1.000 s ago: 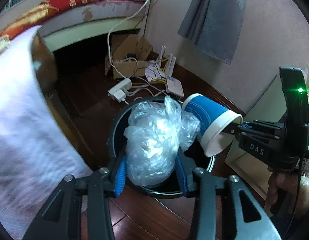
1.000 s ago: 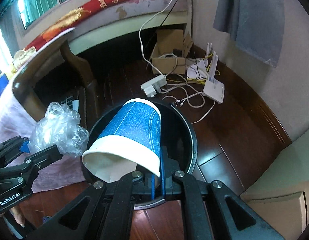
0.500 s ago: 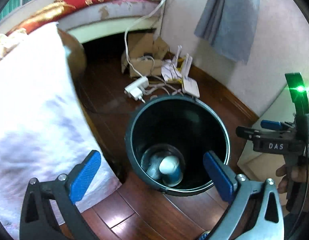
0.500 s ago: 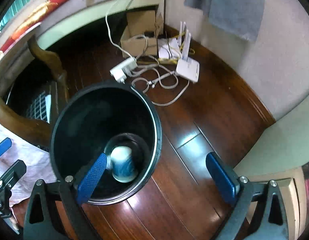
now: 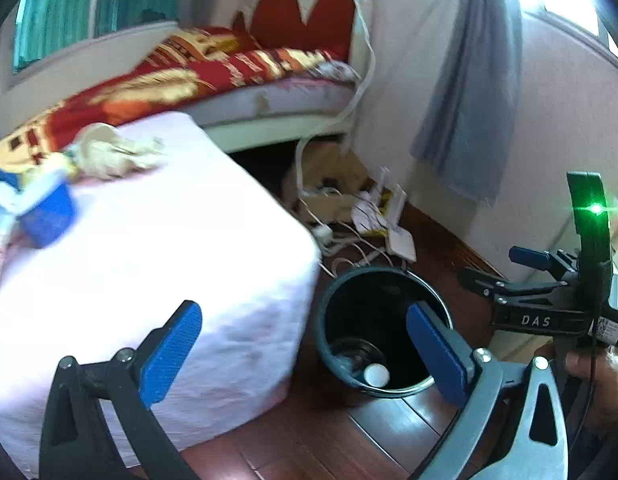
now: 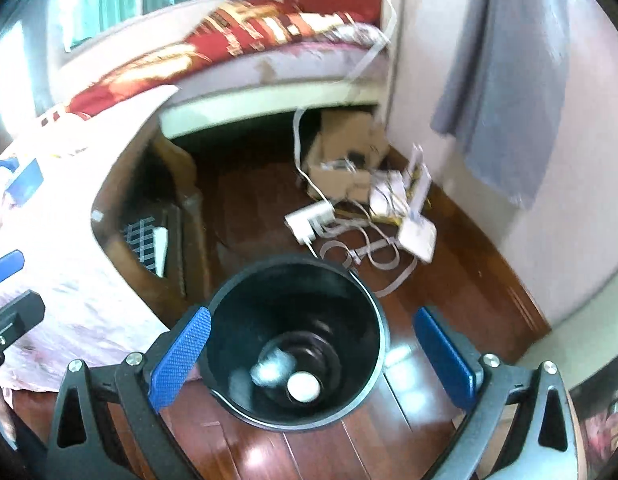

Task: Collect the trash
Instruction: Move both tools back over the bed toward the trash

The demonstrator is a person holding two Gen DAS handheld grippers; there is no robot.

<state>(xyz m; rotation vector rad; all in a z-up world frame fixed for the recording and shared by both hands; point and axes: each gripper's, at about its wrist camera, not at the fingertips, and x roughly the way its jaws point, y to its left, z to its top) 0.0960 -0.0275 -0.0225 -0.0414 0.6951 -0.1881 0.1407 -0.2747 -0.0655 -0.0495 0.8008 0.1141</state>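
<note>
Right wrist: cup (image 6: 303, 387) upended (bin-bottom)

The right gripper (image 6: 313, 356) hangs wide open and empty above the black bin (image 6: 373, 312) on the wooden floor (image 6: 461, 292). At the bin's bottom lie a cup (image 6: 304, 387) and crumpled plastic (image 6: 269, 366).

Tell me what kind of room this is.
Most likely a bedroom in a home. A bed with a red patterned blanket and a red scalloped headboard stands along the wall, a cloth-covered table sits in front of it, and a black trash bin stands on the wooden floor.
</note>
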